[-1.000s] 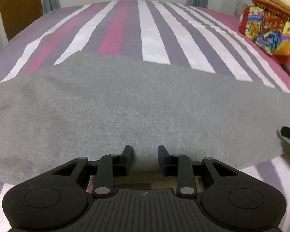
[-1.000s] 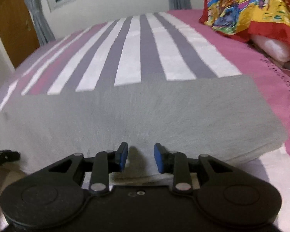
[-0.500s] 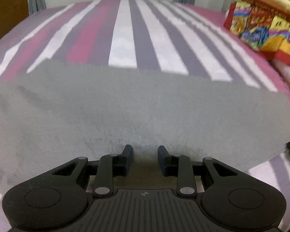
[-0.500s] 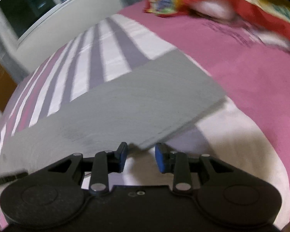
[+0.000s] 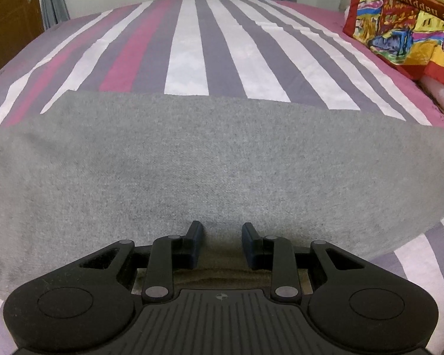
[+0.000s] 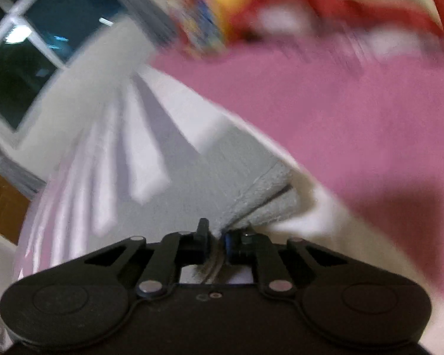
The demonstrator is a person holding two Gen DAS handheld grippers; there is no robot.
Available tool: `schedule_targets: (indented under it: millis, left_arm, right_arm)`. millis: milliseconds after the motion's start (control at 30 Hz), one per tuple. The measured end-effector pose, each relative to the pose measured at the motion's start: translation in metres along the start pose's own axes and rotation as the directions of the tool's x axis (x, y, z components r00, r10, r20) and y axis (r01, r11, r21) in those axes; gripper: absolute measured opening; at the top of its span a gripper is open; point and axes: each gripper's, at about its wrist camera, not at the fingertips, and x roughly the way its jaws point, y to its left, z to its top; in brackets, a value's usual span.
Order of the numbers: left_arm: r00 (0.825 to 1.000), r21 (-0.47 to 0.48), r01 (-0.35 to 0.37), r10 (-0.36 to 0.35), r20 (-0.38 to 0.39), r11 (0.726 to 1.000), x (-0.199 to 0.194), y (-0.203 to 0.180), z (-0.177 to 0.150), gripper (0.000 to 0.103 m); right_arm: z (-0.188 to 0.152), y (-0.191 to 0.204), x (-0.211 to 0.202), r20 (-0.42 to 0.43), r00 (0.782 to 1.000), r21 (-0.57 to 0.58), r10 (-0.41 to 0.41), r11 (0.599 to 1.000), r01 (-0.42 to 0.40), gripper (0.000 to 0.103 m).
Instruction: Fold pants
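I count one pair of grey pants (image 5: 216, 159), folded flat on one striped bedspread (image 5: 189, 44). Two grippers: my left gripper (image 5: 222, 235), my right gripper (image 6: 215, 236). One colourful pillow stack (image 5: 405, 26), one wooden door (image 5: 6, 14), two grey curtains, one dark window (image 6: 29, 56).

Left black plastic two-finger gripper (image 5: 222, 233): ribbed centre plate, round side housings, silver pivot screws, dark blue finger pads. Right black plastic two-finger gripper (image 6: 215, 235): smooth body, matching screws, brighter blue pads
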Motion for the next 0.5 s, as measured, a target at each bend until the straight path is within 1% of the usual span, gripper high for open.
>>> schedule_targets:
  millis: [33,67,100,133,167,233,267,300,367,400,467,500]
  left_arm:
    - [1.0,0.002,-0.002,0.002,0.003,1.0,0.0,-0.001,-0.001,0.031]
    - [1.0,0.005,-0.006,0.006,0.005,1.0,0.0,-0.002,-0.001,0.031]
    - [1.0,0.008,-0.012,0.012,0.008,1.0,0.0,-0.003,-0.001,0.031]
    - [1.0,0.01,-0.017,0.017,0.01,1.0,0.0,-0.004,-0.001,0.031]
    - [1.0,0.013,-0.021,0.021,0.011,1.0,-0.001,-0.005,-0.002,0.031]
    - [1.0,0.014,-0.027,0.027,0.009,1.0,-0.003,-0.006,-0.001,0.031]
    - [1.0,0.015,-0.027,0.027,0.006,1.0,-0.004,-0.007,0.001,0.031]
    - [1.0,0.013,-0.021,0.021,0.005,1.0,-0.006,-0.007,0.003,0.031]
    - [1.0,-0.006,-0.003,0.003,0.012,1.0,-0.011,-0.01,0.01,0.031]
    - [1.0,-0.009,0.015,-0.015,0.017,1.0,-0.012,-0.013,0.015,0.031]
    - [0.999,0.004,0.046,-0.046,0.021,0.999,-0.011,-0.027,0.026,0.031]
    - [0.998,0.015,0.058,-0.058,0.016,0.998,-0.009,-0.035,0.03,0.031]
  right_arm:
    - [0.004,0.018,-0.015,0.064,0.998,-0.092,0.028,0.996,-0.022,0.009]
    - [0.007,0.029,-0.025,0.098,0.994,-0.148,0.053,0.988,-0.038,0.009]
    - [0.008,0.033,-0.03,0.111,0.992,-0.174,0.066,0.984,-0.046,0.009]
    - [0.009,0.031,-0.028,0.101,0.993,-0.168,0.057,0.985,-0.04,0.009]
    - [0.008,0.021,-0.019,0.077,0.997,-0.146,0.022,0.989,-0.01,0.009]
    - [-0.002,-0.004,0.003,-0.007,0.998,-0.092,-0.062,0.994,0.061,0.009]
    - [-0.007,-0.014,0.012,-0.045,0.995,-0.063,-0.085,0.995,0.082,0.01]
    - [-0.013,-0.023,0.015,-0.058,0.995,-0.027,-0.081,0.996,0.08,0.011]
    - [-0.015,-0.023,0.014,-0.045,0.996,-0.024,-0.074,0.997,0.073,0.013]
    - [-0.015,-0.021,0.014,-0.046,0.996,-0.028,-0.072,0.997,0.071,0.017]
    - [-0.012,-0.025,0.013,-0.053,0.997,0.003,-0.048,0.999,0.049,0.023]
    - [-0.011,-0.027,0.014,-0.053,0.998,0.021,-0.041,0.999,0.042,0.024]
